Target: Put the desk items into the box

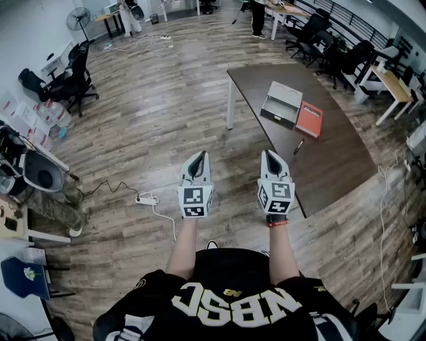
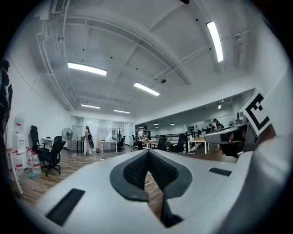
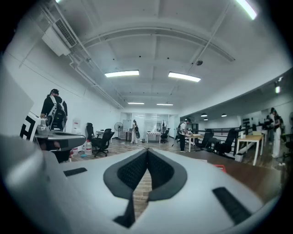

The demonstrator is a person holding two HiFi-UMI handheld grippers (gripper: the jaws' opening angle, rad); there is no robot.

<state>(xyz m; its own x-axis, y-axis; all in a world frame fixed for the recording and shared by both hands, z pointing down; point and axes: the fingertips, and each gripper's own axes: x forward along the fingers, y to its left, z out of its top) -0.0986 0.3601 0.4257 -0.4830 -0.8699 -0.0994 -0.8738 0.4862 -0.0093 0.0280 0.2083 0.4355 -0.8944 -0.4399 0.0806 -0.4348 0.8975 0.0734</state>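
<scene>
Left gripper [image 1: 198, 157]: jaws closed tip to tip with nothing between them; in its own view [image 2: 148, 151] only floor shows through the slit below the pads. It is held out in front of the person, above the wooden floor and to the left of the bench.
Right gripper [image 1: 269, 156]: jaws likewise closed on each other and empty, as its own view [image 3: 147, 150] shows. It is held beside the left gripper at about the same height, just short of the bench's near edge.
Bench [image 1: 333, 166]: dark brown top on white legs, ahead and to the right of both grippers.
Box [image 1: 285, 100]: grey, lid raised, standing on the far half of the bench, well apart from both grippers.
Notebook [image 1: 309, 120]: red, lying flat on the bench just beside the box, on its right side and outside it.
Pen [image 1: 299, 146]: dark, lying on the bench top nearer the person than the notebook and a little apart from it, also outside the box.
Floor [image 1: 160, 113]: wood planks; a white power strip [image 1: 147, 198] with its cord lies to the left of the left gripper.
Room: black office chairs [image 1: 73, 80] at the left wall, a standing fan [image 1: 79, 18] in the far corner, more desks and chairs at the right.
Person: black jersey with white letters, arms bare, a red band [image 1: 277, 222] at the right wrist.
</scene>
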